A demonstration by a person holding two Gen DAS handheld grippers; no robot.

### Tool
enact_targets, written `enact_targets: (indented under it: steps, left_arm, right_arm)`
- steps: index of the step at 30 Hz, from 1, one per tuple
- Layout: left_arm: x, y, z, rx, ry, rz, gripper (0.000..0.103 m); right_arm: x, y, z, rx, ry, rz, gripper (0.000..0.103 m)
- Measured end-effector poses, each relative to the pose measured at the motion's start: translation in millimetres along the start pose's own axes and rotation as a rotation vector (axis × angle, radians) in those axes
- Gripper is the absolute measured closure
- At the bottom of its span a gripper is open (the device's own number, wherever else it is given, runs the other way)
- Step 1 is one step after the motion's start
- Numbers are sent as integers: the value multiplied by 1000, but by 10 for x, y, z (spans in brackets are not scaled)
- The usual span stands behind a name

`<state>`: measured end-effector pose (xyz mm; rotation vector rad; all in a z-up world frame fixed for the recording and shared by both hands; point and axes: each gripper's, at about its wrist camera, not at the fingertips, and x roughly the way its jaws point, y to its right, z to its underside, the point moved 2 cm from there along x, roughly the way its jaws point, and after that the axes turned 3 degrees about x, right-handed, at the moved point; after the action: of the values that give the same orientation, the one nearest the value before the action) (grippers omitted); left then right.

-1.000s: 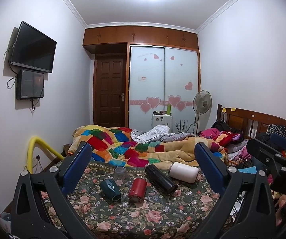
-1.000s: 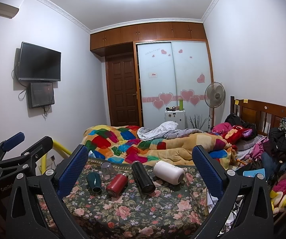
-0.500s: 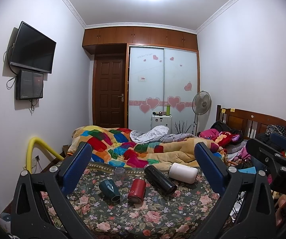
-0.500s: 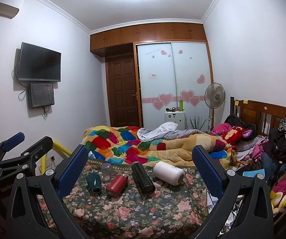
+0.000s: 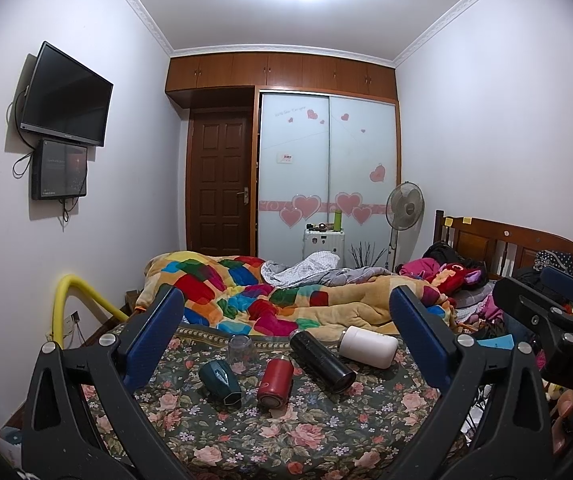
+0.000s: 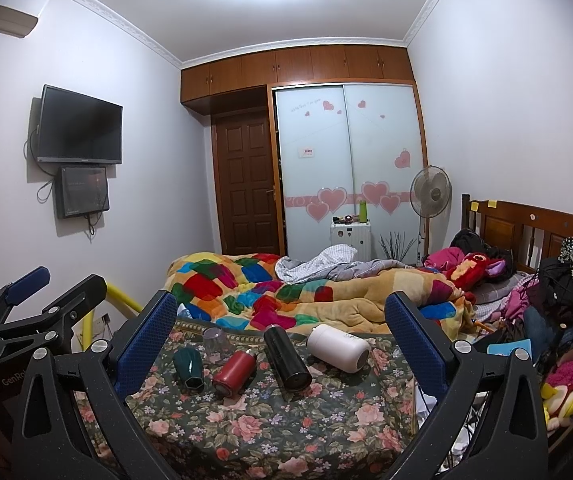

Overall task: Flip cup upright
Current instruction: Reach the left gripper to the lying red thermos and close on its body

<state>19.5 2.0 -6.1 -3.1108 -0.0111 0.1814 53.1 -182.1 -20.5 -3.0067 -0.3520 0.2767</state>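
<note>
**Five cups down on the floral table, both tools spread and holding nothing**

Five containers sit on our table (image 5: 294,436), the one with the dark rose-print cloth, and we're looking at them from both wrist cams.

Going left to right: the dark green cup (image 5: 220,377) (image 6: 188,364) is lying on its side with its faceted base toward us. Just behind it and a bit to the right is a clear glass (image 5: 240,347) (image 6: 215,338); it's hard to tell which way up it is, too see-through against the cloth. Next is the red bottle (image 5: 273,376) (image 6: 233,367), also on its side, close beside the green one but not touching as far as we can see. Then the long black flask (image 5: 322,360) (image 6: 287,358) lying diagonally, far end pointing at the bed. Furthest right is the white tumbler (image 5: 368,347) (image 6: 338,347), on its side near the table's back edge, right by the colourful patchwork quilt (image 5: 246,292).

Our left tool (image 5: 286,336) has its blue pads wide apart and framing the whole row, nothing between them, held above and short of the cups. Our right tool (image 6: 282,334) is the same: spread wide, gripping nothing, well apart from every cup.

Background: a TV (image 5: 64,96) on the left wall, a standing fan (image 5: 404,204) by the wardrobe.
</note>
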Motion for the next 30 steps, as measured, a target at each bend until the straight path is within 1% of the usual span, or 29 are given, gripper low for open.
enact_targets:
  steps: [6,13,17,20,22,26,27,30]
  left_arm:
    - [56,-21,13,-6,-12,0,0]
    - [342,-87,109,-21,-60,14,0]
    - [622,-124,235,-28,-114,9,0]
    - [941,-181,396,-37,-189,10,0]
    - [1195,-214,542,-41,-256,16,0]
    - [1752,-262,911,-52,-416,49,0]
    - [1939,-267,1044,-51,-470,57,0]
    - [2280,-264,1308,-55,-562,97,0]
  right_arm:
    - [99,1,-12,-1,-19,2,0]
    - [308,38,58,4,-56,9,0]
    - [502,108,143,14,-96,22,0]
    - [671,178,221,27,-136,35,0]
    - [799,236,271,36,-165,45,0]
    - [1089,367,396,45,-228,78,0]
    - [1147,390,422,46,-240,85,0]
    - [1344,477,511,48,-288,107,0]
